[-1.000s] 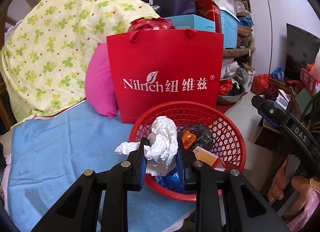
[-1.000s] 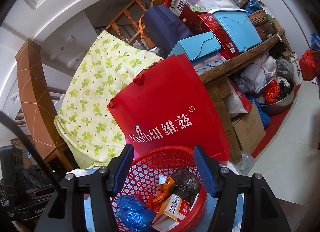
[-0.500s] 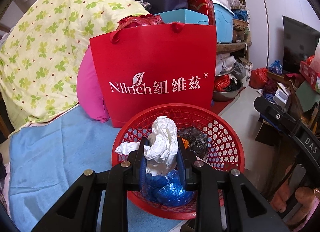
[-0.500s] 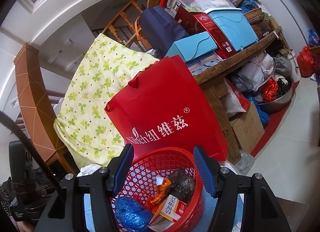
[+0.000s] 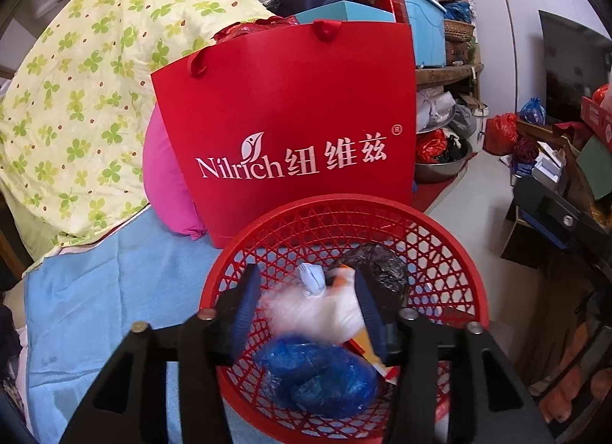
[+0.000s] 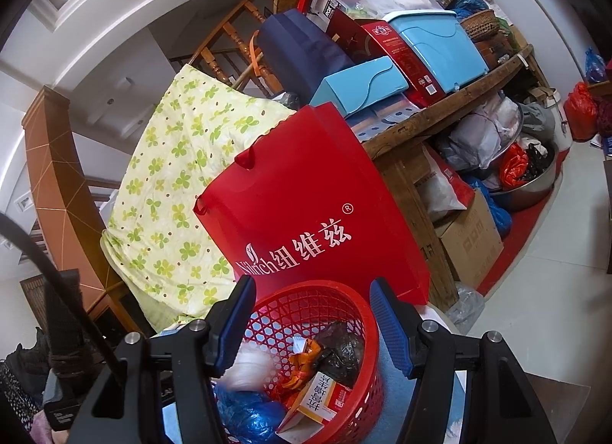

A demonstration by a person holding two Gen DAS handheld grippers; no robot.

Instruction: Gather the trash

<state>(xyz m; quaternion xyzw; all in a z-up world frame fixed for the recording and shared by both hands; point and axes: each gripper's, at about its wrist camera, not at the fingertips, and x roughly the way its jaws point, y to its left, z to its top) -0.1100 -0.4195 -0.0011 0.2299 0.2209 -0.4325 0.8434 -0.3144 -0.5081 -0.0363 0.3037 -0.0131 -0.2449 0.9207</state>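
On the far left, a clover-print quilt was draped over the furniture behind, and a blue cloth covered the surface in front of it. A pink cushion was wedged between the quilt and the red Nilrich gift bag, which stood upright directly behind the red mesh basket, apparently propped there simply to be out of the way.

The left gripper hovered over the basket's near rim with its jaws spread apart and nothing pinched between them. The crumpled white tissue appeared as a blur just below and between the blue pads, inside the basket (the blur suggested it was dropping). That placement made sense: holding the jaws directly above the opening let the trash fall in without touching the rim.

Already in the basket lay a blue plastic bag nearest the camera, a crumpled black bag toward the back, an orange wrapper and a small medicine box.

The right gripper hung over the same basket from the other side, jaws wide and empty, probably waiting for the next piece of trash.
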